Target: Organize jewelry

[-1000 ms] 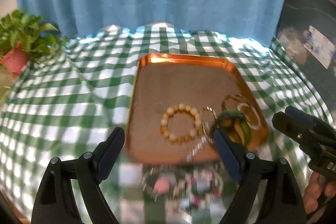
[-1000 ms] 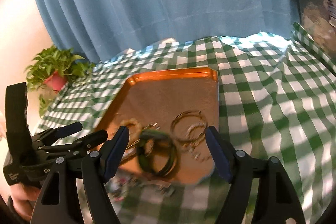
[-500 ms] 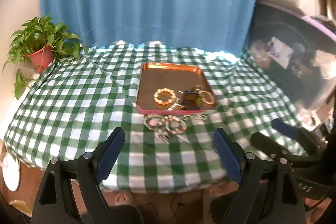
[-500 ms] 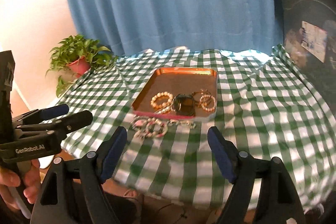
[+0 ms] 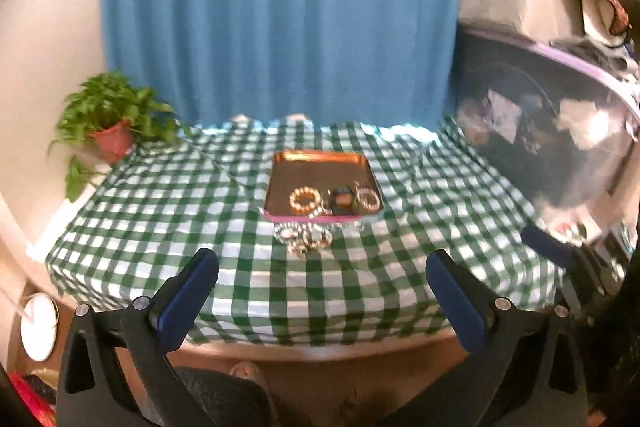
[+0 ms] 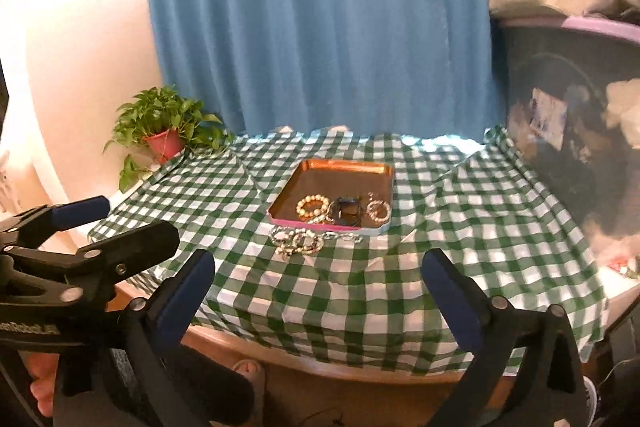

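Observation:
A copper tray (image 5: 316, 157) sits mid-table on the green checked cloth (image 5: 160, 211). In it lie a tan beaded bracelet (image 5: 305, 199), a dark bangle (image 5: 342, 201) and metal bangles (image 5: 368, 199). More bracelets (image 5: 306, 237) lie in a heap on the cloth just before the tray's near rim. My left gripper (image 5: 322, 279) hangs far back over the table's near edge, its jaws opening with nothing between them. My right gripper (image 6: 319, 275) is likewise back from the tray (image 6: 344, 165), jaws opening and empty. The left gripper (image 6: 128, 223) also shows at the right wrist view's left edge.
A potted plant (image 5: 112, 131) stands at the table's far left corner, before a blue curtain (image 5: 280, 27). A dark bin (image 5: 540, 131) with a grey box on top crowds the right side. A person's foot (image 6: 250, 367) shows below the table's near edge.
Both grippers have drawn back and upward from just over the tray to beyond the table's near edge. The tray now looks small and distant. Both pairs of jaws stand wider.

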Demonstrator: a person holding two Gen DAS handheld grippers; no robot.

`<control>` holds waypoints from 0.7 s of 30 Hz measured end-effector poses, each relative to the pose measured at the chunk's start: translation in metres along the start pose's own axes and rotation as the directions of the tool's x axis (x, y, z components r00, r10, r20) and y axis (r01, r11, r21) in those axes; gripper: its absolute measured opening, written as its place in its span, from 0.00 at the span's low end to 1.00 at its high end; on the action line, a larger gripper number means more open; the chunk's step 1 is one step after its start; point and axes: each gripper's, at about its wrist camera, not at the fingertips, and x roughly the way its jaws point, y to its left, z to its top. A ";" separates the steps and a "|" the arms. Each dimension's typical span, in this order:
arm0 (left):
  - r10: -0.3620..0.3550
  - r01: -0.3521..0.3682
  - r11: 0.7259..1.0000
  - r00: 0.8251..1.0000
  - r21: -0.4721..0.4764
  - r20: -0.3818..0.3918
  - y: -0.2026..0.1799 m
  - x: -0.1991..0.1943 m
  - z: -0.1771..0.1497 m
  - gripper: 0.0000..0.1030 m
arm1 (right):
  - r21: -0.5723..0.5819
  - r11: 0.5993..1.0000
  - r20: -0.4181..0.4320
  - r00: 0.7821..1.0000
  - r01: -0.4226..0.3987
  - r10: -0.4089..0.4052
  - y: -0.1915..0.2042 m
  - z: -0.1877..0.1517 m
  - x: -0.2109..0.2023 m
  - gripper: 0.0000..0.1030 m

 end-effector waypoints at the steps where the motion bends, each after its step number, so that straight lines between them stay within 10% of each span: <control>1: -0.008 0.008 1.000 1.000 -0.010 0.022 0.000 -0.004 -0.001 1.00 | 0.005 1.000 0.007 1.000 -0.009 0.009 -0.001 0.001 -0.003 1.00; 21: 0.037 -0.041 0.998 0.995 -0.044 -0.095 0.006 0.039 -0.017 1.00 | -0.081 0.994 0.019 0.997 0.071 -0.070 0.010 -0.016 0.006 1.00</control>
